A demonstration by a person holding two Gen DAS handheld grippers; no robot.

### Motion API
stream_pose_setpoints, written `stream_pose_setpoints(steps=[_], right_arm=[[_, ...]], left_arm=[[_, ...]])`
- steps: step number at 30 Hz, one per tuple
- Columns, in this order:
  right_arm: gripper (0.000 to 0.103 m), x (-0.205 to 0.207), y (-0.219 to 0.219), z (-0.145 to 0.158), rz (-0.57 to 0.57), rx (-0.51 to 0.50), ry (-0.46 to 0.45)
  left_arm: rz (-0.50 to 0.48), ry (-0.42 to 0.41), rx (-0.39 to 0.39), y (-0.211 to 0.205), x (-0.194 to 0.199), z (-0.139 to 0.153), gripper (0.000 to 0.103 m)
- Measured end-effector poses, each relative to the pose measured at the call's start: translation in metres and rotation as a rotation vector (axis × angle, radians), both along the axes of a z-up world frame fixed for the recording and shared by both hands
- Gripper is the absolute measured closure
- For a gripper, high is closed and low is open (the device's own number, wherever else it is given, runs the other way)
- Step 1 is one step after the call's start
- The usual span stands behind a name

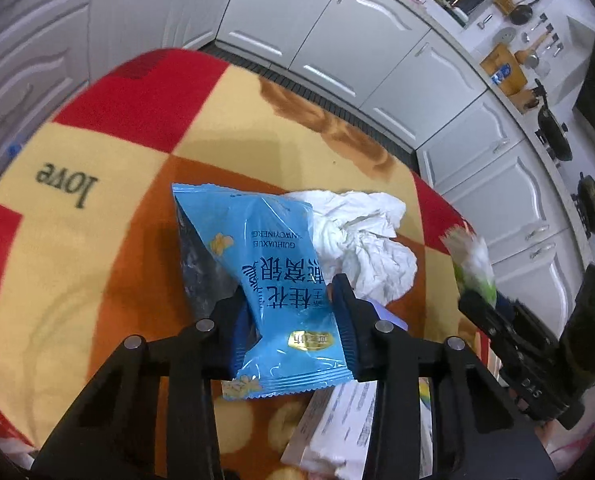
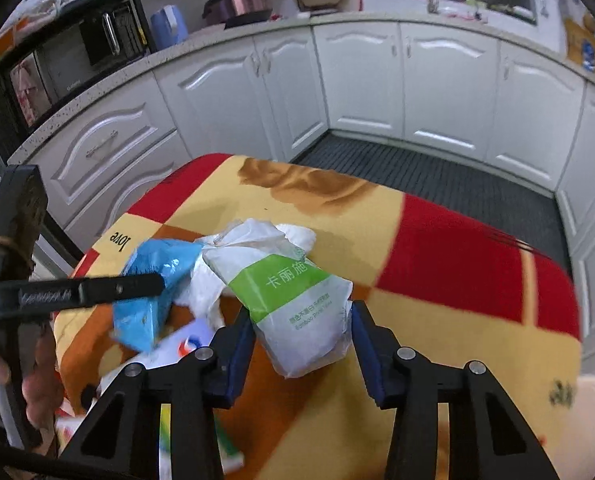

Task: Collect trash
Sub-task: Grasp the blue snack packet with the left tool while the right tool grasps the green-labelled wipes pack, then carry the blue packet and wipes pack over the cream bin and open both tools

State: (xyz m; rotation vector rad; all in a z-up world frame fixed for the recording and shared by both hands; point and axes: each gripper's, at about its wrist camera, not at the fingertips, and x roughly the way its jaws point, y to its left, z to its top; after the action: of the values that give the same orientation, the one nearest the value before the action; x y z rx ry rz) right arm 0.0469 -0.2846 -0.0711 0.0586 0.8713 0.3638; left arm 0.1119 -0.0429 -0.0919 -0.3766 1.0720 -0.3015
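Here, the left gripper (image 1: 293,300) clamps a crinkled blue foil snack packet (image 1: 275,280) above the checked red-and-yellow blanket (image 1: 97,240); the right gripper (image 2: 301,336) clamps a white-and-green tissue pack (image 2: 297,304). Only the left view shows crumpled white paper (image 1: 361,236) fully.

Blanket (image 1: 77,240): "love"; blue wrapper (image 1: 273,264): "GUIHUAXUE"; tissue pack (image 2: 301,304): "Bamboo".

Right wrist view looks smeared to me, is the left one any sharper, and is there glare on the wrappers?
Left wrist view: blue snack packet sharp, print legible, faint sheen only; the green-and-white pack at right is motion-blurred. Right wrist view: tissue pack readable, blanket edges smeared; both bend straight cabinet lines.
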Motion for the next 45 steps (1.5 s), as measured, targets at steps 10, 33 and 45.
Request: stream_pose_setpoints(steps=[10,33,45], right_arm=[[0.058,-0.061,-0.037,0.006,-0.140,0.032,0.006],[0.058,-0.102,-0.042,0.004,-0.141,0.066,0.025],[0.058,-0.102,-0.045,0.001,-0.151,0.077,0.034]], left_arm=[[-0.038,-0.082,0.015,0.008,-0.028,0.049,0.091],[0.272,0.032,-0.083,0.027,-0.019,-0.018,0.033],[0.247,0.069,-0.115,0.014,0.004,-0.031,0.082]])
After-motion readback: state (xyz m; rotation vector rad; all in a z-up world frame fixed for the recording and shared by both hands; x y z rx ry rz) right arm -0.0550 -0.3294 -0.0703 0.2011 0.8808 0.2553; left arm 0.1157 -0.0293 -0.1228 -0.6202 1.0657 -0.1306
